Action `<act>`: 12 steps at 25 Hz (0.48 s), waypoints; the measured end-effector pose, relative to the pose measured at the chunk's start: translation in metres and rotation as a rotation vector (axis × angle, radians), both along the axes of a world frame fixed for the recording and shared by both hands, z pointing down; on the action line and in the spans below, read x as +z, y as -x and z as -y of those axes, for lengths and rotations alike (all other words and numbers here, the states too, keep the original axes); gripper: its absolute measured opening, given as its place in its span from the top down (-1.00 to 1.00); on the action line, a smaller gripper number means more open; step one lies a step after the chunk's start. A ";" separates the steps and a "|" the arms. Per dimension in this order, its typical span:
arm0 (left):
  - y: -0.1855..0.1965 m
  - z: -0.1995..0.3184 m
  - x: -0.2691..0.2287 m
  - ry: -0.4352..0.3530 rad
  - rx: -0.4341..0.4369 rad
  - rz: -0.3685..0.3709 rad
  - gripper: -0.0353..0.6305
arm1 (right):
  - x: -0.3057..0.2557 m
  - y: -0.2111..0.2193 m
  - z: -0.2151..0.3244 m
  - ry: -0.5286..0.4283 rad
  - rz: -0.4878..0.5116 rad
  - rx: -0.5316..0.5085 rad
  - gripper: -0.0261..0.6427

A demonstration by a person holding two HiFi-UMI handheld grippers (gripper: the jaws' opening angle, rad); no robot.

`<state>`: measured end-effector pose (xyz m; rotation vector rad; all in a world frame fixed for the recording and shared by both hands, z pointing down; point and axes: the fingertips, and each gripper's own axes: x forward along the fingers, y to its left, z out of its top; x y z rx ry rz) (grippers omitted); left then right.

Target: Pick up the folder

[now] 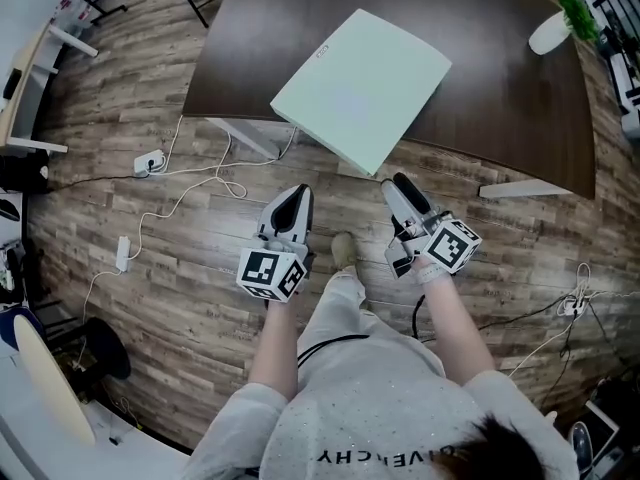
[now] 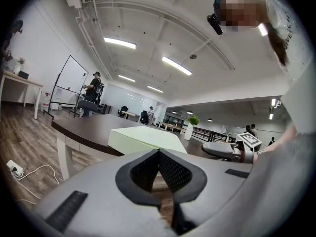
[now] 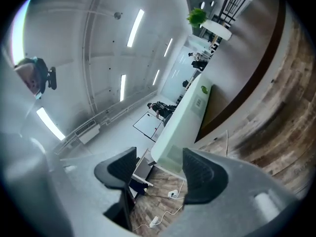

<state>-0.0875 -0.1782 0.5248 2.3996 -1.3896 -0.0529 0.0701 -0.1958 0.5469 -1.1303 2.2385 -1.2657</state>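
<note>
A pale green folder (image 1: 360, 88) lies flat on the dark brown table (image 1: 500, 98), one corner jutting past the near edge. Both grippers hover over the floor just short of that edge. My left gripper (image 1: 297, 194) is below the folder's near left side, its pads meeting at the tips with nothing between them (image 2: 158, 154). The folder (image 2: 143, 137) shows beyond it. My right gripper (image 1: 398, 181) points at the jutting corner and stands open (image 3: 158, 162), rolled on its side. The folder's corner (image 3: 180, 127) is ahead of its jaws, not between them.
A white vase with a green plant (image 1: 555, 23) stands at the table's far right. White table legs (image 1: 250, 138) reach down under the near edge. Cables and a power strip (image 1: 150, 161) lie on the wooden floor at the left. The person's foot (image 1: 343, 248) is between the grippers.
</note>
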 end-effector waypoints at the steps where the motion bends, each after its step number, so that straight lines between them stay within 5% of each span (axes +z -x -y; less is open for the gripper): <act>1: 0.000 0.004 0.003 0.003 0.001 0.001 0.90 | 0.002 0.003 0.005 0.003 0.014 -0.002 0.07; 12: 0.009 0.053 0.019 0.009 0.014 -0.009 0.90 | 0.025 0.021 0.060 0.053 0.102 0.023 -0.13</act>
